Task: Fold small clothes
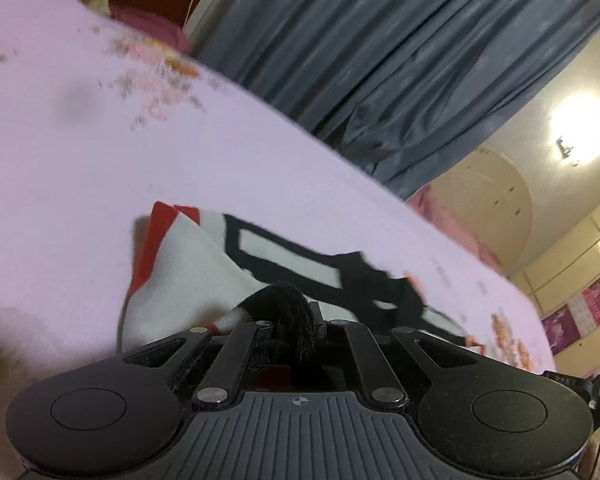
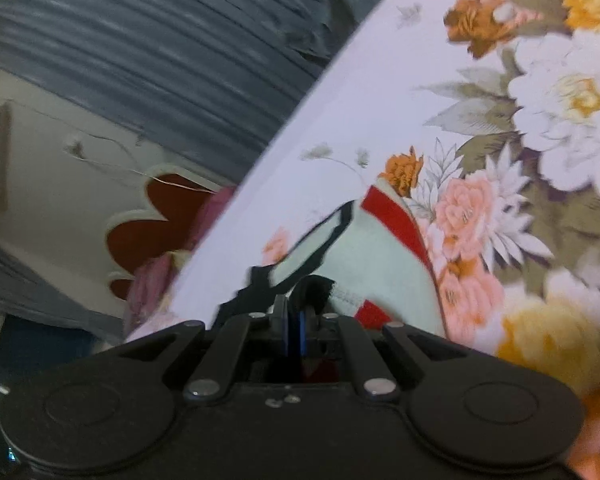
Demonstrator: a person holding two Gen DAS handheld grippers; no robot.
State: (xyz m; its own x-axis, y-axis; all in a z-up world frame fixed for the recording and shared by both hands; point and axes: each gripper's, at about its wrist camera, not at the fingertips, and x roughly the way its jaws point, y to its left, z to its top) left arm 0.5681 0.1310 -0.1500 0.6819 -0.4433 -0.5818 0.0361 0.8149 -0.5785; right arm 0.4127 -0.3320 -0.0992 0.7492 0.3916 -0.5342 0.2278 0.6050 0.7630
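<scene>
A small white garment with red trim and a bold black print lies on the floral bed sheet. My left gripper is shut on the garment's near edge, its black padded fingers pinched together over the cloth. In the right wrist view the same garment shows white with a red band and black outline. My right gripper is shut on another near edge of it. Both views are tilted and blurred.
The bed sheet carries large pink, white and yellow flowers. Grey curtains hang behind the bed. A dark red headboard with a white scalloped border and pink bedding lie at the bed's end. A ceiling lamp glows.
</scene>
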